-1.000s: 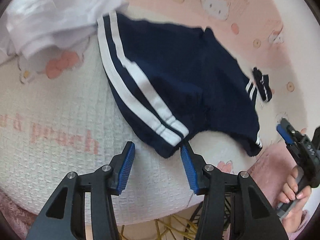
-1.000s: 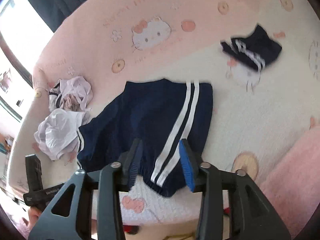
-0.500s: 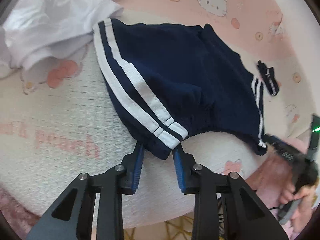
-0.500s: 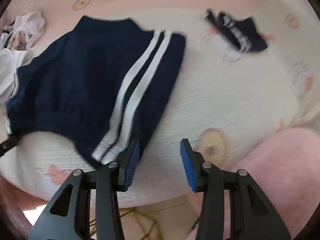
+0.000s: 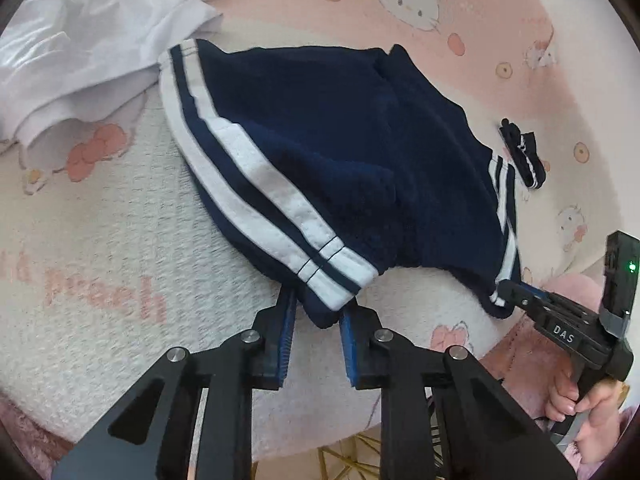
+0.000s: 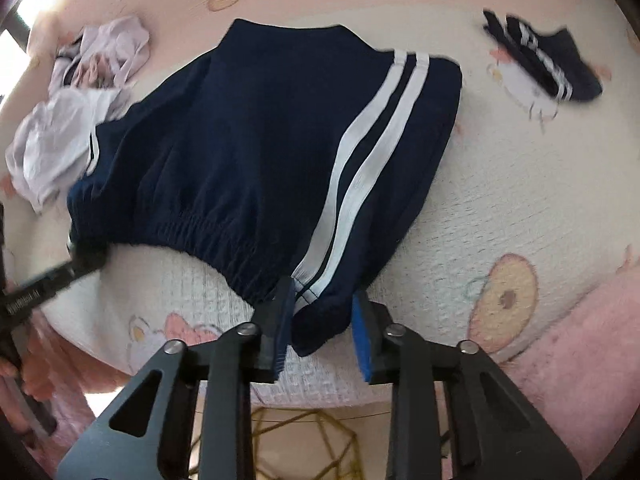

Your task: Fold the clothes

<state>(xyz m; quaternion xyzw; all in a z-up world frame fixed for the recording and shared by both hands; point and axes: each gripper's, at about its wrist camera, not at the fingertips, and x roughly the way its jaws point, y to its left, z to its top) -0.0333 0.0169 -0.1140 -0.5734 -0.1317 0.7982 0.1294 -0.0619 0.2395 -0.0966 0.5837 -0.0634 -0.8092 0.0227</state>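
Navy shorts (image 5: 340, 152) with white side stripes lie spread on the Hello Kitty blanket (image 5: 100, 260), waistband toward me. My left gripper (image 5: 318, 320) is shut on the shorts' left waistband corner. My right gripper (image 6: 320, 312) straddles the right waistband corner of the shorts (image 6: 260, 152), its blue pads still a little apart around the cloth. The right gripper also shows in the left wrist view (image 5: 516, 294) at that corner. The left gripper shows in the right wrist view (image 6: 86, 258) at the far corner.
A white garment (image 5: 80, 60) and a crumpled lilac one (image 6: 104, 56) lie at the left of the shorts. A small folded navy striped piece (image 6: 548, 64) lies at the far right. A pink fluffy cushion (image 6: 580, 352) sits at the right front. The blanket's front edge is just below the grippers.
Both grippers moved in onto the waistband corners. The left one closed from wide open onto its corner. The right one swung right, then came back around its corner.
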